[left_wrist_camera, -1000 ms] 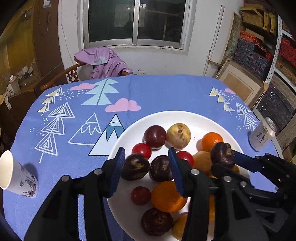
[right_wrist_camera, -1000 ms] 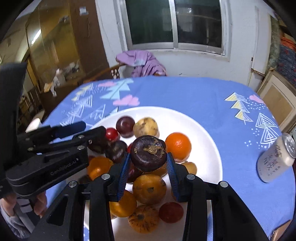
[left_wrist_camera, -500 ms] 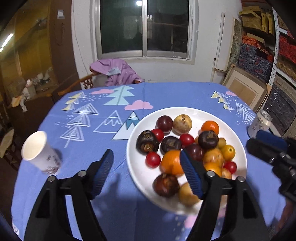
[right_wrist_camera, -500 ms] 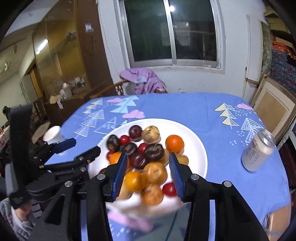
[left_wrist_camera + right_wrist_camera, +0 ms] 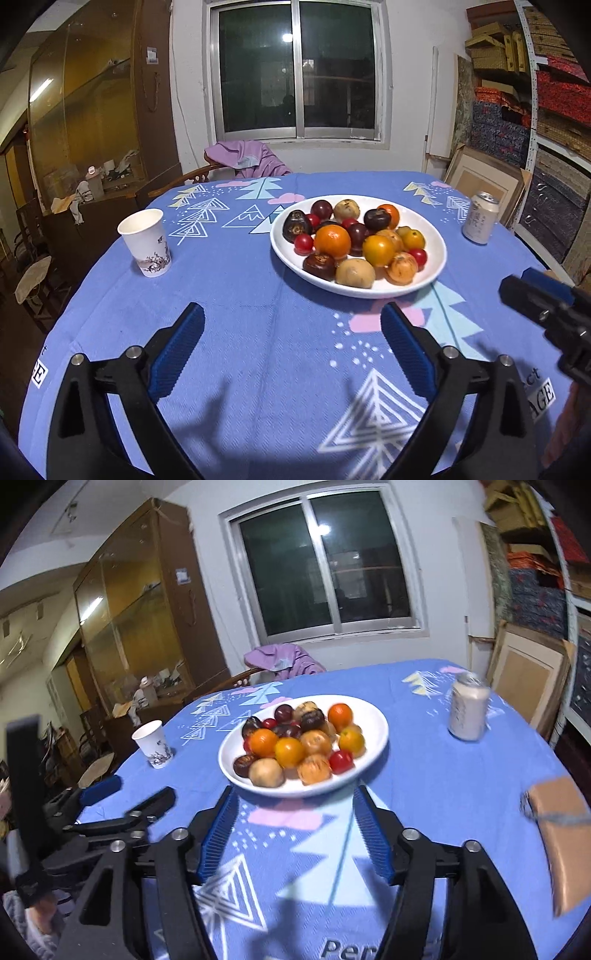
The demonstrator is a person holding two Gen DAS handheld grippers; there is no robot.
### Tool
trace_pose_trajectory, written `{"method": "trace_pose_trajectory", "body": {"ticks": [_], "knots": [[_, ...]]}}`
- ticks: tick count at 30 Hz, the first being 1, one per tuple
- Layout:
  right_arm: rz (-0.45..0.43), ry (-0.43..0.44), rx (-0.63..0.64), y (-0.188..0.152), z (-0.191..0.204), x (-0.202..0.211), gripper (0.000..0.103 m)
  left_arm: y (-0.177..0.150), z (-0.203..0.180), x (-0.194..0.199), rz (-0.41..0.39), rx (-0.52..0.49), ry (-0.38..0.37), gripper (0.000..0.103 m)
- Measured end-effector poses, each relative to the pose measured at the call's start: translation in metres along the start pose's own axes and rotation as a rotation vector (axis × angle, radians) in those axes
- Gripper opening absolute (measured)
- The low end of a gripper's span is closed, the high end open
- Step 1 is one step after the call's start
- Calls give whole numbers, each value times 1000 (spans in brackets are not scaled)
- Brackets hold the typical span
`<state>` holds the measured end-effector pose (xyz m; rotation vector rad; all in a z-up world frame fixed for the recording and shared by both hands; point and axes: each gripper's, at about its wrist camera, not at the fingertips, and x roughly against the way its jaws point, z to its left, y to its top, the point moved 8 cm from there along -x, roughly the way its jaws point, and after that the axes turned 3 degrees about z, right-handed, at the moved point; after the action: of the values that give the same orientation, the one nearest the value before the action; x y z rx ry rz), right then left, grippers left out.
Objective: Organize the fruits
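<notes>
A white plate in the middle of the blue tablecloth holds a heap of fruit: oranges, dark purple fruits, small red ones and brownish ones. My left gripper hangs over the cloth well in front of the plate, its jaws opening wide with nothing between them. My right gripper sits just short of the plate's near rim, its jaws opening and empty too. The right gripper's fingers show at the left wrist view's right edge.
A paper cup stands left of the plate and a drink can to its right. A brown flat object lies at the near right. A chair with purple cloth stands behind the table.
Both grippers let go of their dark purple fruits on the plate, pulled back from it toward the near table edge, and their jaws opened wider.
</notes>
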<state>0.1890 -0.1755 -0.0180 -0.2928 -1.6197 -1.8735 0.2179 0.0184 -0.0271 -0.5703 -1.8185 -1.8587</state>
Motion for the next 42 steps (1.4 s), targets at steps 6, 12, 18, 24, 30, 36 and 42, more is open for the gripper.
{"method": "trace_pose_trajectory", "body": {"ticks": [6,12,18,24,30,36,42], "knots": [[16,-83,-27,-9,-16,-10,90,3,-17,8,-11,-47,-9,99],[40,-167,-1,-6,-21,-20,98,8,-17,-1,6,-29,-36,99],[0,-188,-3,14,-21,-24,100,6,-15,-9,26,-9,-73,99],[66,-221,35,-1,-25,-30,100,-4,-18,-17,70,-32,-44,99],[38,-237,18,-2,-32,-16,100,-6,-23,-11,45,-62,-24,99],[115,-250,11,-17,-35,-26,100,-3,-20,-6,24,-50,-20,99],[148,-254,68,-27,-24,-34,100,-1,-20,-2,15,-42,-20,99]]}}
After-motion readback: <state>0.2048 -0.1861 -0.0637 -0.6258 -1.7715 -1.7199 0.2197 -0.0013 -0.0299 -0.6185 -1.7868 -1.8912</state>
